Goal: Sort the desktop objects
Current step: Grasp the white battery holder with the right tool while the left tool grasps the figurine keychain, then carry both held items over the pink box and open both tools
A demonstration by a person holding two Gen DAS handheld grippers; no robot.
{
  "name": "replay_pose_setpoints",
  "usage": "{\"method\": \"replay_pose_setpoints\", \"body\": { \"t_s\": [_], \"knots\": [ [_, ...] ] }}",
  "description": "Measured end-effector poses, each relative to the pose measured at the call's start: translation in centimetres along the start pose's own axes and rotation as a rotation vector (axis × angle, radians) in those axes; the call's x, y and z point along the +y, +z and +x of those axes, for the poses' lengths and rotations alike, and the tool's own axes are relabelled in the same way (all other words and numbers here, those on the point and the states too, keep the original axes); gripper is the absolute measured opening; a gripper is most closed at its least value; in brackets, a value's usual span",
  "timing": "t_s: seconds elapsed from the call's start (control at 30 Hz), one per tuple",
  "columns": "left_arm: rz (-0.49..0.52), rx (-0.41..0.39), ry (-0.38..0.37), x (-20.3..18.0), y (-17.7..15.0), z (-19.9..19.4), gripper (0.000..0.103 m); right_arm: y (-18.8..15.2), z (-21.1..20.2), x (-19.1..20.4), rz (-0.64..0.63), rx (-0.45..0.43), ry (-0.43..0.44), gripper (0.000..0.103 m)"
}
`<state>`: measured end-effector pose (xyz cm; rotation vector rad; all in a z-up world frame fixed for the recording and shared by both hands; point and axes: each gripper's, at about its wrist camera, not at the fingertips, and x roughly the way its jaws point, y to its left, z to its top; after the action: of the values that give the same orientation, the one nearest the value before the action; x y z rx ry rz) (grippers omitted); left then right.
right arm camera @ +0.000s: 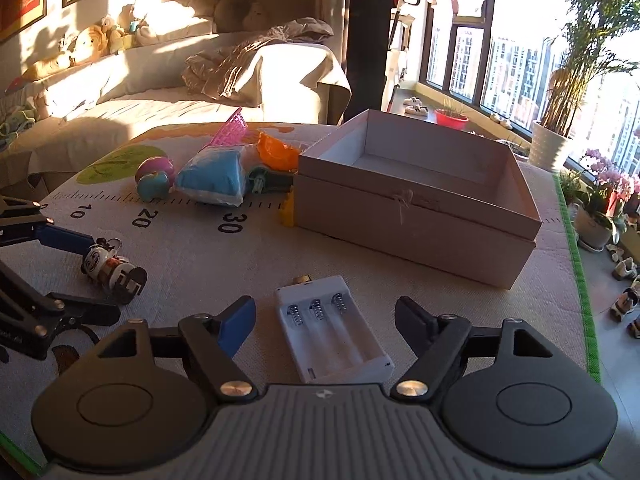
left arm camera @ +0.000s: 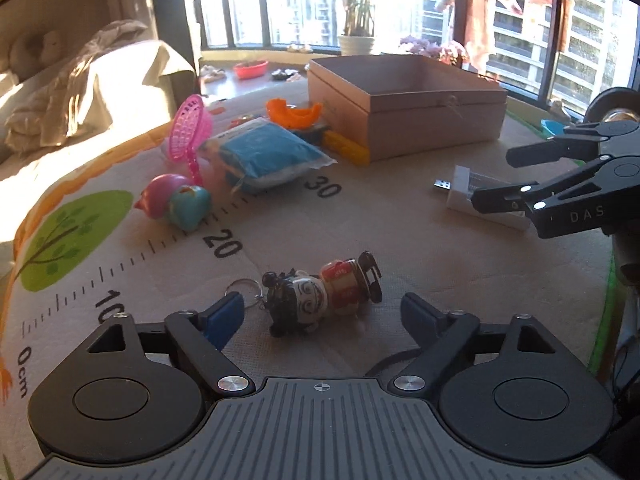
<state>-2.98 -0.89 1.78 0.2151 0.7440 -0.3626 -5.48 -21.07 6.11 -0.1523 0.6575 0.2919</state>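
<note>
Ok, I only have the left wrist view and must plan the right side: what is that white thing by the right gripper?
Observer: A battery holder with three spring slots and no batteries in it.
Operator: Is the right gripper gripping it?
Observer: No. The right gripper is open; the holder lies between its fingers, and the pads look clear of it.
Operator: Anything in the box yet?
Observer: The box shows a bare white floor, with nothing in the part I can see.
</note>
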Motion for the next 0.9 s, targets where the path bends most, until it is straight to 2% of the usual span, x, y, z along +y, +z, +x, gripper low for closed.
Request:
{"method": "replay_pose_setpoints", "body": {
  "t_s": [0.17,0.27,0.33,0.37,0.4,0.43,0.47,0.57,0.7,0.8,0.9],
  "knots": [
    [-0.075,0.050,0.003,0.4,1.0,1.0,0.091,0.3,1.4,0.2,-0.031,0.017,0.015,0.079],
    [-0.117,0.073,0.019,0.4,1.5,1.3,0.090,0.5,2.5,0.2,-0.049,0.058,0.004,0.078],
    [-0.124,0.084,0.053,0.2,1.6,1.6,0.084,0.3,2.6,0.0,-0.060,0.079,0.018,0.069],
    [-0.128,0.091,0.061,0.2,1.7,1.7,0.081,0.2,2.3,-0.1,-0.064,0.081,0.029,0.055],
    [-0.131,0.091,0.064,0.2,1.7,1.7,0.075,0.1,1.8,-0.1,-0.072,0.088,0.038,0.049],
    [-0.129,0.089,0.062,0.2,1.9,1.6,0.071,-0.1,1.4,-0.2,-0.077,0.094,0.043,0.048],
    [-0.124,0.084,0.063,0.0,2.1,1.4,0.071,-0.2,0.9,-0.3,-0.077,0.097,0.049,0.048],
    [-0.078,0.045,0.037,-1.0,3.2,0.7,0.070,-0.4,-0.5,-1.1,-0.051,0.104,0.090,0.048],
    [0.013,-0.024,-0.003,-3.0,6.3,0.1,0.070,0.8,-2.5,-3.5,0.025,0.044,0.091,0.048],
    [0.055,-0.110,-0.007,-4.0,9.3,0.1,0.070,2.6,-4.0,-6.0,0.084,-0.046,0.054,0.048],
    [0.111,-0.230,-0.013,-4.9,12.9,0.3,0.070,4.8,-5.0,-8.1,0.104,-0.148,-0.028,0.048]
  ]
}}
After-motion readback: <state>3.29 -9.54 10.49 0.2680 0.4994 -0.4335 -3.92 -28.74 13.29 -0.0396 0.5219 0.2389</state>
